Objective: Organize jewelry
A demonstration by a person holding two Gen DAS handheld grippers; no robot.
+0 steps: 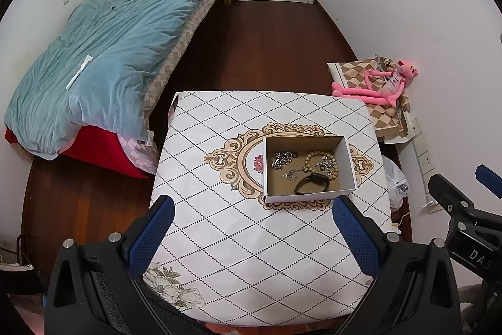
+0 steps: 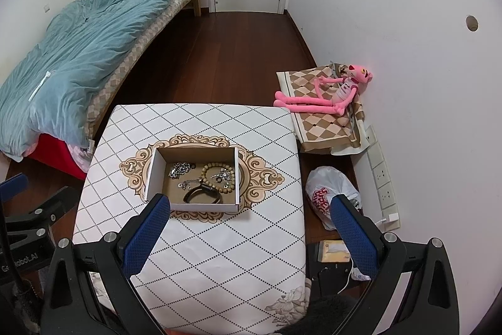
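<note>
Both grippers hang above the table [image 1: 219, 256], jaws spread wide and holding nothing. Left gripper [image 1: 254, 234] sits back over the near edge of the patterned cloth; right gripper [image 2: 251, 236] hovers at the table's right side, its right finger out past the edge. Ahead of them, the open cardboard box [image 2: 157, 175] rests on the cloth's ornate medallion. Inside: a wooden bead bracelet [image 2: 208, 170], a silver chain [image 2: 178, 170], a black band [image 2: 200, 193] (nearest the front wall) and small silver pieces [image 1: 290, 175], all loosely mixed.
</note>
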